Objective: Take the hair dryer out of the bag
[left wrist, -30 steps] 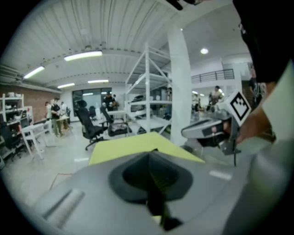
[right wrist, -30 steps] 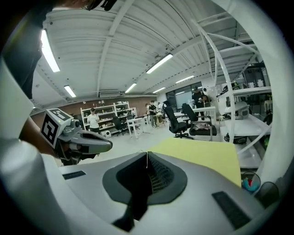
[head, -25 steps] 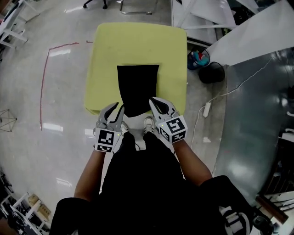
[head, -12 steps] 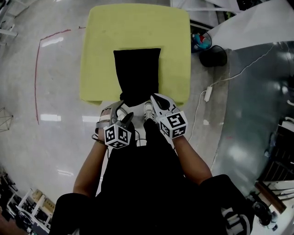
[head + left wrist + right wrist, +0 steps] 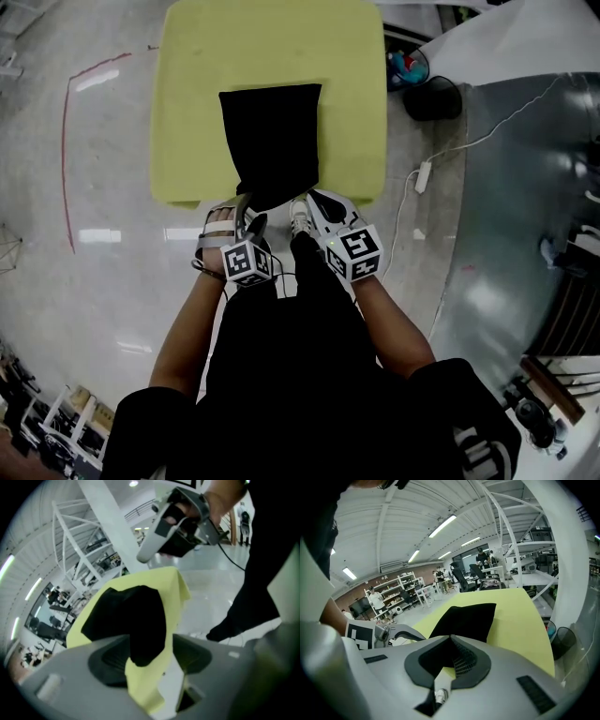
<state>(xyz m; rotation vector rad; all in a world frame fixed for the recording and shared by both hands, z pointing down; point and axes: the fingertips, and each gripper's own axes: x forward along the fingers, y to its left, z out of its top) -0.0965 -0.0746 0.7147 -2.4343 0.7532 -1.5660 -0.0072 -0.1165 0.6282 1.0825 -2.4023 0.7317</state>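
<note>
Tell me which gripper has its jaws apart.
The left gripper: its jaws are opening, wide apart, with the near end of the black bag showing between them, not pinched. The right gripper has its jaws pressed together.

Black bag (image 5: pixel 272 141): opaque, and no view shows its contents. In the head view its near end is partly covered by the left gripper (image 5: pixel 236 218) and the right gripper (image 5: pixel 315 202).

Desk (image 5: pixel 187 112): the far edge is cut off by the top of the head view.

Left gripper: jaws opening. In the left gripper view the bag's near corner shows in the gap between them. Whether it lies between the jaws or beyond them cannot be determined, nor can any contact.

Right gripper view: the closed jaws mask the bag's near end.

People (image 5: pixel 375 599) by the background shelving: too small to describe.
</note>
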